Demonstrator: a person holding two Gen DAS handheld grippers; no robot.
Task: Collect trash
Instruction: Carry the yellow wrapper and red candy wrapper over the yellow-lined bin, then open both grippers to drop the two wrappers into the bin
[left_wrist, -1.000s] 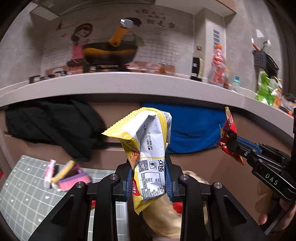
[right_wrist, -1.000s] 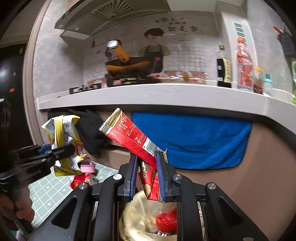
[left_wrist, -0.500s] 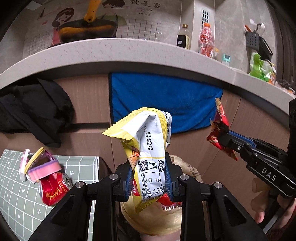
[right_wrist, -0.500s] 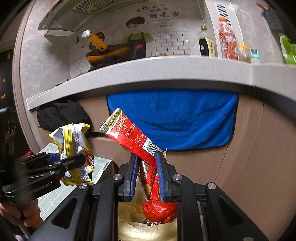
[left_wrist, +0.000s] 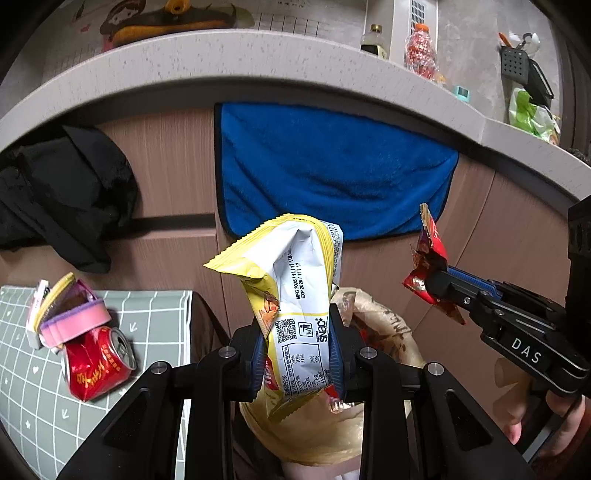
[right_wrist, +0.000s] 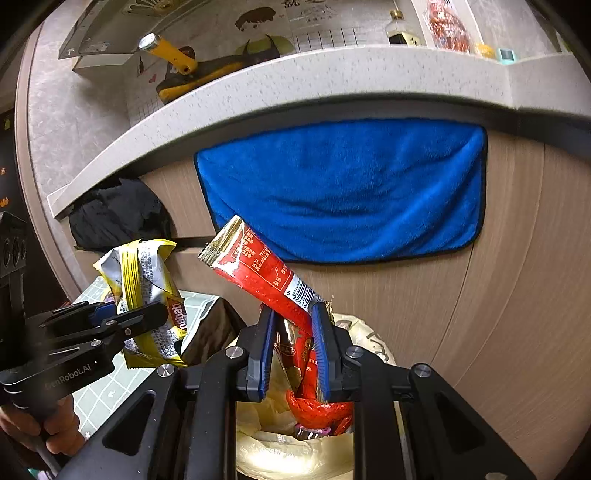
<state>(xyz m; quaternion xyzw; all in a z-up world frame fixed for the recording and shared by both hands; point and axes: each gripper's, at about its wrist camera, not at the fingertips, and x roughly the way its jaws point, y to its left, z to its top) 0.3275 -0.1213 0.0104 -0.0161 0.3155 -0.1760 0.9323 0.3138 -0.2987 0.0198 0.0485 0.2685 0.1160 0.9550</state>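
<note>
Behind, blue towel (left_wrist: 332, 170). My left gripper (left_wrist: 297, 354) clamps yellow wrapper (left_wrist: 291, 295), right gripper (right_wrist: 293, 354) red wrapper (right_wrist: 266, 275); both hide the bag (right_wrist: 369, 343) mouth.

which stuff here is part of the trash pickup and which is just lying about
Part of the job:
- yellow snack wrapper, gripped in the left tool
- red wrapper, gripped in the right tool
- lined trash bin below both
- crushed red can on the gridded mat

Just lying about:
- blue towel
- black cloth
- bottles on the counter
</note>
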